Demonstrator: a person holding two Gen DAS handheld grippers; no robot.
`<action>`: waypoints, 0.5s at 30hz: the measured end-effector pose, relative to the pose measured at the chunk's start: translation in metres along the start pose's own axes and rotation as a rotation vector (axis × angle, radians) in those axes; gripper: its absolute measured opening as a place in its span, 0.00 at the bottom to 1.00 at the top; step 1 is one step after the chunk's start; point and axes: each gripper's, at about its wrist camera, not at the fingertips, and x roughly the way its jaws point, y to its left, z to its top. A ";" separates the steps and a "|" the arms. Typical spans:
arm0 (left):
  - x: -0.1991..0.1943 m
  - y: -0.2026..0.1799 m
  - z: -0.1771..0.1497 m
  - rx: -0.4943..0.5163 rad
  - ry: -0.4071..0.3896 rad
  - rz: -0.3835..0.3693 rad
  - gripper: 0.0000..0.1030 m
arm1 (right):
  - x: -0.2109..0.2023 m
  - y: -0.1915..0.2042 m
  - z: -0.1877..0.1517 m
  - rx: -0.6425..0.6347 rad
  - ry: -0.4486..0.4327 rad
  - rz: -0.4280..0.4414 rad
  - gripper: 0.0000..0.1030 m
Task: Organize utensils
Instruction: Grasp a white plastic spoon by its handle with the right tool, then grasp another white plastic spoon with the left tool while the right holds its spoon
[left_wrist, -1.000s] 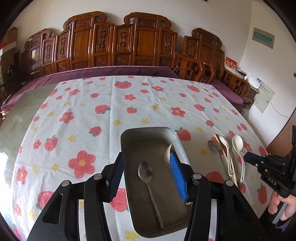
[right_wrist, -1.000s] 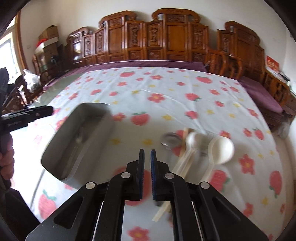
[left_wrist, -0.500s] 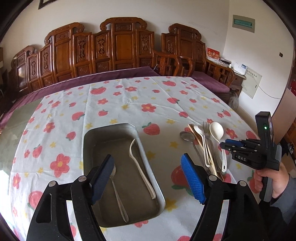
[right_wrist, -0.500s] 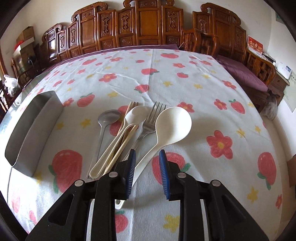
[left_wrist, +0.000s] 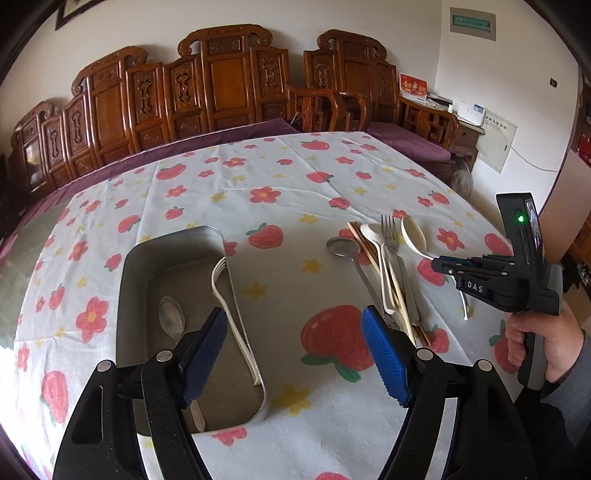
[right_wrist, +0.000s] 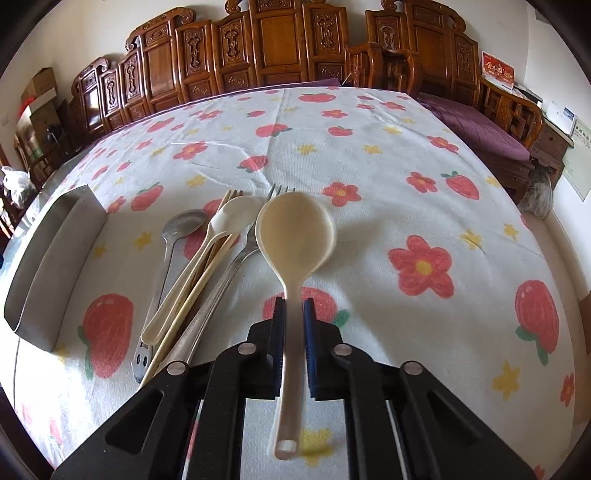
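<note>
A metal tray (left_wrist: 173, 243) on the flowered cloth holds a metal spoon (left_wrist: 171, 319) and a white plastic fork (left_wrist: 229, 302). To its right lie a metal spoon (left_wrist: 343, 247), chopsticks (left_wrist: 373, 254), a small white spoon (left_wrist: 373, 236), a metal fork (left_wrist: 389, 236) and a large cream spoon (right_wrist: 295, 232). My left gripper (left_wrist: 291, 354) is open and empty above the tray's near right corner. My right gripper (right_wrist: 294, 325) straddles the cream spoon's handle, jaws nearly closed beside it; touching or not, I cannot tell.
The tray's side wall (right_wrist: 55, 254) stands at the left in the right wrist view. Carved wooden chairs (left_wrist: 221, 85) line the far side of the table. A side cabinet (left_wrist: 461, 125) stands at the right wall.
My left gripper has pulled back and right from the tray and opened wider. My right gripper has moved forward over the cream spoon's handle, which now lies between its jaws.
</note>
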 end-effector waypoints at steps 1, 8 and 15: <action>0.001 -0.004 0.000 0.003 0.004 0.000 0.70 | -0.001 -0.002 0.001 0.002 -0.005 0.001 0.11; 0.022 -0.037 0.000 -0.005 0.064 -0.046 0.70 | -0.001 -0.019 0.008 0.018 -0.025 0.016 0.11; 0.047 -0.063 0.014 0.035 0.090 -0.047 0.70 | 0.001 -0.026 0.012 0.029 -0.035 0.042 0.11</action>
